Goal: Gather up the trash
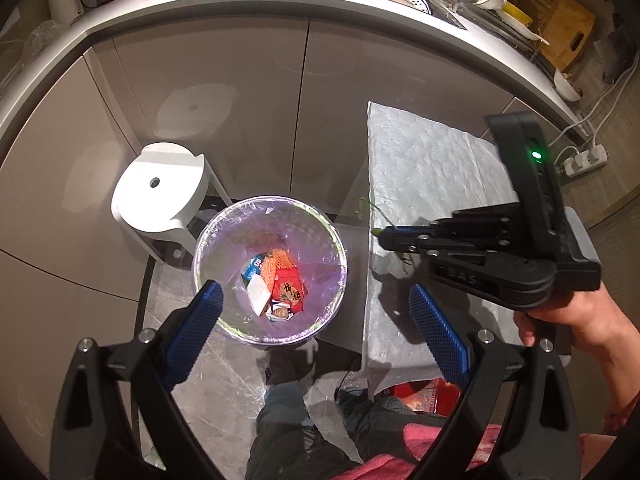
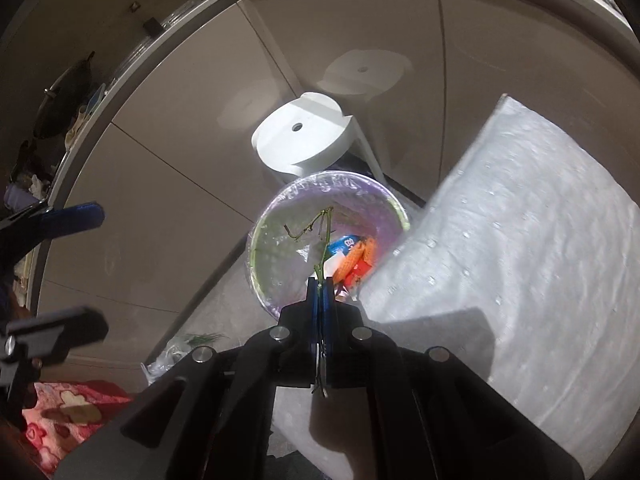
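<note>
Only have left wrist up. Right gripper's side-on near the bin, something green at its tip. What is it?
Observer: A thin green stem with side twigs, pinched between the right gripper fingers, which are shut on it.
Operator: Over the bin yet?
Observer: In the right wrist view the stem's free end lines up over the trash bin opening; true height above it I can't tell.
Operator: Any other trash I can't see?
Observer: Yes, a clear crumpled bag with green bits lies on the floor beside the bin.

Glossy beige cabinet doors (image 1: 248,92) under a curved grey countertop (image 1: 280,4), white stool (image 1: 160,188) beside them, marbled grey floor (image 1: 224,380) (dim, warm light).
</note>
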Tool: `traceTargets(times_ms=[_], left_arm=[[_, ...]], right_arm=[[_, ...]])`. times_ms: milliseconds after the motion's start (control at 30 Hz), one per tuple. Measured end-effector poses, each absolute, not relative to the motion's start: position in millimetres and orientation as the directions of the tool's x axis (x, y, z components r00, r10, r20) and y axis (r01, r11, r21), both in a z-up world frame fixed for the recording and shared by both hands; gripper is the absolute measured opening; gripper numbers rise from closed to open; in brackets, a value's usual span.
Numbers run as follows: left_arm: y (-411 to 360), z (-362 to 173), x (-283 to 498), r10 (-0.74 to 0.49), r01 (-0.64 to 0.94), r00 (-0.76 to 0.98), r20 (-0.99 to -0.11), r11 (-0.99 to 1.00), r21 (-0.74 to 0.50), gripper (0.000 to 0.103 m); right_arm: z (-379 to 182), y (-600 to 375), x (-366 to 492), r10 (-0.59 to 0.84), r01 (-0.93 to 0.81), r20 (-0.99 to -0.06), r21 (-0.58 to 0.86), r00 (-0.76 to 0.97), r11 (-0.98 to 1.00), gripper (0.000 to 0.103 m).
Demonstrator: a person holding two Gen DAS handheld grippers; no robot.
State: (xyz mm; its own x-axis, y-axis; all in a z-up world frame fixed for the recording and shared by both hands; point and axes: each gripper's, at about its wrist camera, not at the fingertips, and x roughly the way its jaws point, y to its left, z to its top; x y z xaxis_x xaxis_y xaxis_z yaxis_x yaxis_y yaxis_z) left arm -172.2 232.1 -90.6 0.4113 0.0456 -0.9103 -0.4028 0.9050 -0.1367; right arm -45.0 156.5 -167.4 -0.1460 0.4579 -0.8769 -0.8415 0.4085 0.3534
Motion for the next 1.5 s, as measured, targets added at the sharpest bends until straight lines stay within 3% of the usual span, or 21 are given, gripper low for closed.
traceTargets(times_ms=[467, 500, 567, 600, 633, 767, 900, 1033, 1133, 1500], left_arm=[[284.7, -120.0, -174.8, -0.026, -0.327, 0.378, -0.926, 0.931, -0.160, 0.090], [287.8, -121.8, -174.8, -0.031, -0.323, 0.375, -0.927, 0.932, -0.162, 0.090], [293.6, -124.3, -175.6, -0.036, -0.313, 0.372, -0.928, 0.936, -0.162, 0.090], [294.6, -124.9, -176.2, -0.037, -0.308, 0.371, -0.928, 0.938, -0.161, 0.090], [296.3, -125.5, -176.2, -0.038, -0.303, 0.371, -0.928, 0.939, -0.160, 0.090], [300.9, -124.9, -175.2, -0.046, -0.287, 0.372, -0.927, 0.944, -0.162, 0.090], [300.4, -118.8, -171.8, -0.053, -0.247, 0.389, -0.920, 0.956, -0.159, 0.090], [282.8, -98.2, -161.8, -0.081, -0.169, 0.436, -0.897, 0.971, -0.169, 0.090], [260.5, -79.9, -151.8, -0.115, -0.074, 0.481, -0.869, 0.983, -0.171, 0.090], [161.7, -10.4, -126.5, -0.347, 0.264, 0.550, -0.759, 0.935, -0.237, 0.090]], right_arm=[[-255.5, 271.4, -63.5, 0.244, -0.852, -0.942, 0.315, -0.229, 0.417, 0.007], [-259.3, 274.6, -64.6, 0.235, -0.853, -0.945, 0.311, -0.229, 0.420, 0.010], [-266.1, 278.5, -65.3, 0.216, -0.848, -0.948, 0.306, -0.232, 0.433, 0.029], [-268.0, 280.6, -65.6, 0.209, -0.847, -0.951, 0.299, -0.227, 0.440, 0.048], [-268.5, 281.5, -66.3, 0.210, -0.847, -0.953, 0.291, -0.218, 0.445, 0.058], [-264.1, 279.4, -61.0, 0.238, -0.825, -0.950, 0.296, -0.202, 0.481, 0.063], [-232.6, 257.1, -51.0, 0.325, -0.783, -0.936, 0.299, -0.131, 0.545, 0.065], [-173.5, 199.5, -43.9, 0.418, -0.728, -0.908, 0.270, 0.025, 0.630, 0.079], [-126.3, 140.9, -47.2, 0.430, -0.672, -0.888, 0.220, 0.162, 0.707, 0.083], [-18.7, -51.1, -107.7, 0.188, -0.253, -0.817, 0.053, 0.545, 0.966, 0.099]])
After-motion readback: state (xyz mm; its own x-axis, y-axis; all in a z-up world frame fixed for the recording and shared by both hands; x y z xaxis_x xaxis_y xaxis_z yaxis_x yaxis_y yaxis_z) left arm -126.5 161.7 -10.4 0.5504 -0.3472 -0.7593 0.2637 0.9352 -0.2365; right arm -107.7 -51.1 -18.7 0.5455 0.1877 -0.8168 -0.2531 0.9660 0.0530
